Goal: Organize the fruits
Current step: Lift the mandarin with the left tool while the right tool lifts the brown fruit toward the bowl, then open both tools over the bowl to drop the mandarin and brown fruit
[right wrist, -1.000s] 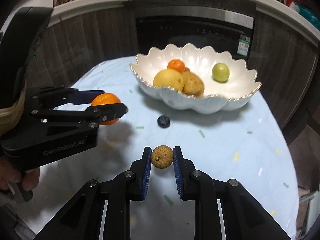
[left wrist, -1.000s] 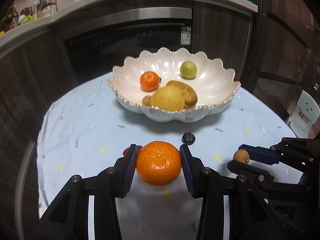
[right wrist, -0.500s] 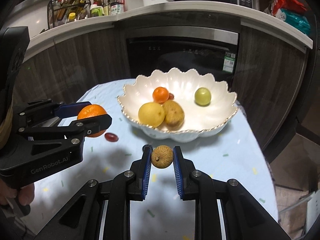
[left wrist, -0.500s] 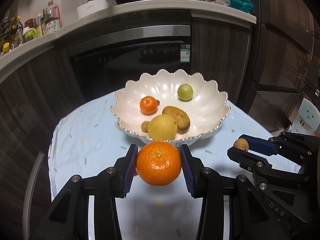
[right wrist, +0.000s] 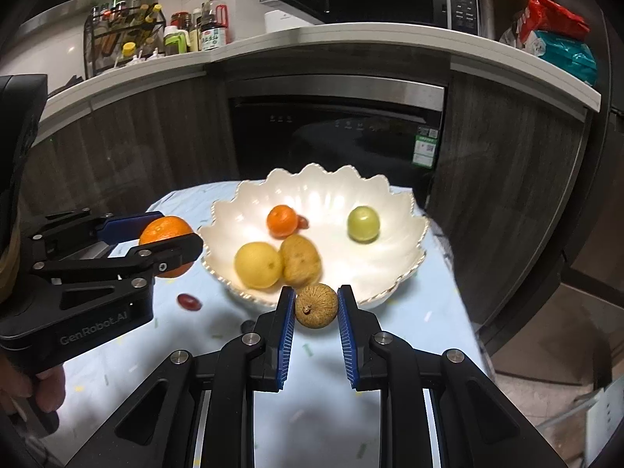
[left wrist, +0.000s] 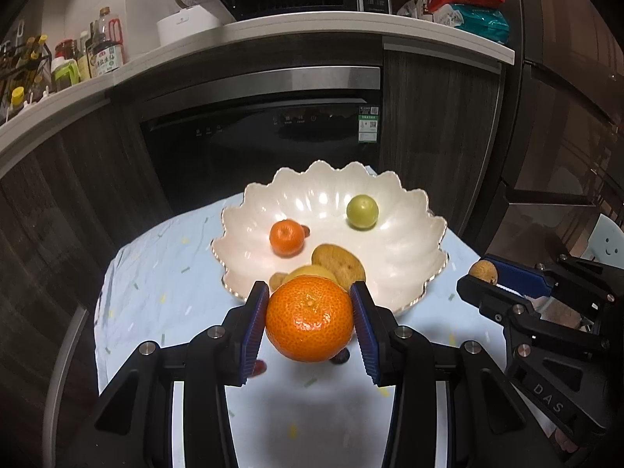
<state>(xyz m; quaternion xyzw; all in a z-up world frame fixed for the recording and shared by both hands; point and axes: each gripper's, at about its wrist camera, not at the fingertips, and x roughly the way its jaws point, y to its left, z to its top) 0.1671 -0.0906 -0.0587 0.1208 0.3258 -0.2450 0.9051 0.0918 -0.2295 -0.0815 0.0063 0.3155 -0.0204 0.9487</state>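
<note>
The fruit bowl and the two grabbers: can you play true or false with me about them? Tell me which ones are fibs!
1. The left gripper is squeezing a big orange. True.
2. The right gripper is empty. False: it holds a small brown fruit between its blue pads.
3. A green fruit sits in the white bowl. True.
4. The bowl has nothing orange in it. False: a small orange lies inside, toward the back.
5. A red grape lies on the tablecloth, outside the bowl. True.
</note>
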